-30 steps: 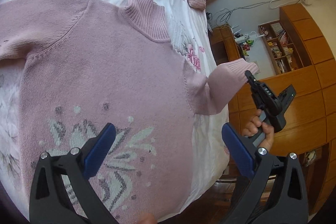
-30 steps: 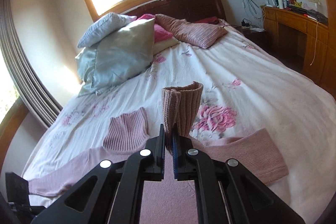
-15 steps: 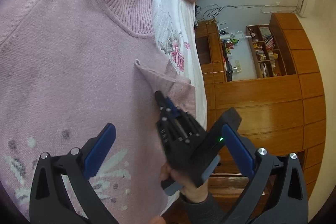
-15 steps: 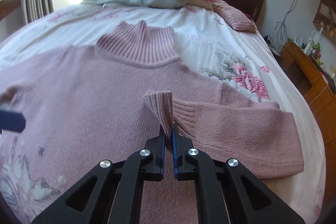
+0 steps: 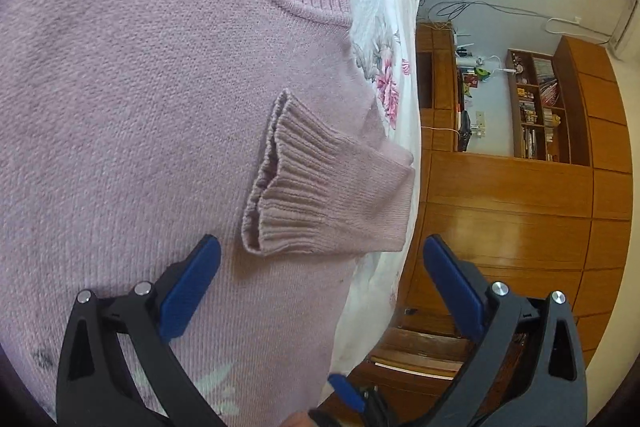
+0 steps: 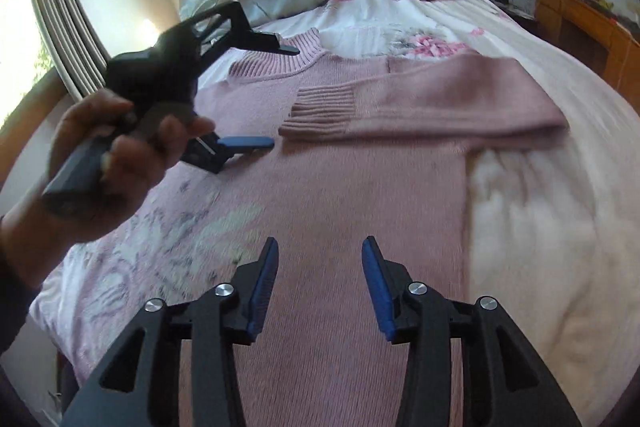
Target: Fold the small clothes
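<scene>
Pink knit sweater (image 6: 320,187) flat on bed, front up; one sleeve (image 6: 420,99) folded across chest.

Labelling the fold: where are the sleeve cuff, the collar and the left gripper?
sleeve cuff (image 5: 296,187), left wrist view, ribbed band.
collar (image 6: 276,61), right wrist view, ribbed neck.
left gripper (image 5: 320,279), left wrist view, between its open fingertips.

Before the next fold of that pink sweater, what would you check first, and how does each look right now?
1. Right sleeve folded across the sweater body: ok.
2. Cuff lying flat: not ok, its mouth gapes.
3. Right gripper open and free of cloth: ok.
4. Left gripper open: ok.
5. Other sleeve laid out flat: cannot tell, out of view.
</scene>
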{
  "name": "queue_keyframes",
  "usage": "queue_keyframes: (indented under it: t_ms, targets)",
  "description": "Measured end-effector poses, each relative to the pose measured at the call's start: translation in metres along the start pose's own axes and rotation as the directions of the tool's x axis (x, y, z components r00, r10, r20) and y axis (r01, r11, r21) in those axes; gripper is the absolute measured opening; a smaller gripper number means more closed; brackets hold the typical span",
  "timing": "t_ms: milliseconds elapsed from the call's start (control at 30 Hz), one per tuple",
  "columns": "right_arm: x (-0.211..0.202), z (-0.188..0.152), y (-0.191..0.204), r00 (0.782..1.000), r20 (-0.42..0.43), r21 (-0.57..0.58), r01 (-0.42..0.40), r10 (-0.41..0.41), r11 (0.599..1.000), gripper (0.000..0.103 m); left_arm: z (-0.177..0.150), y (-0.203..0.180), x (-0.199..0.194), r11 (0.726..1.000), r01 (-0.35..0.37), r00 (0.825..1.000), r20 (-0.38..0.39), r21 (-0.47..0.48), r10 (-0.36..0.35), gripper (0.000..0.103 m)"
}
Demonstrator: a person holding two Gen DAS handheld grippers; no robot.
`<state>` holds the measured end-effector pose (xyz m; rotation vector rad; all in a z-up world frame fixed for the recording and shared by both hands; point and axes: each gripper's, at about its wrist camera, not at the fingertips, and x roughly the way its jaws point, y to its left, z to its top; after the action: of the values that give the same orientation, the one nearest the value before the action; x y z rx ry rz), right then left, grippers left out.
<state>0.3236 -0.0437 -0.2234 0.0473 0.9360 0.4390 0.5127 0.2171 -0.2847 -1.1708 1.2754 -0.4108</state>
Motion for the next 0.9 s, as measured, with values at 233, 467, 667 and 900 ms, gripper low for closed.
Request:
queue_keyframes:
  t_ms: [233, 467, 667, 900]
  targets:
    - [-0.055, -0.063, -0.012, 0.995, 0.005, 0.189, -0.096, 0.097, 0.977, 0.050, 0.017, -0.024, 0.015, 0.984, -0.160, 0.987, -0.006, 0.080, 0.161, 0.055]
    - [-0.085, -0.088, -0.004, 0.994, 0.023, 0.224, -0.107, 0.104, 0.969, 0.052, 0.031, -0.044, 0.017, 0.948, -0.284, 0.958, 0.013, 0.147, 0.285, 0.006]
    - [-0.094, -0.097, -0.007, 0.994, 0.024, 0.243, -0.112, 0.109, 0.964, 0.054, 0.035, -0.091, -0.039, 0.940, -0.245, 0.969, 0.087, 0.239, 0.230, 0.006]
    - [-0.098, -0.096, -0.003, 0.987, 0.049, 0.272, -0.160, 0.153, 0.949, 0.056, 0.022, -0.119, -0.114, 0.914, -0.265, 0.962, 0.156, 0.308, 0.226, 0.005]
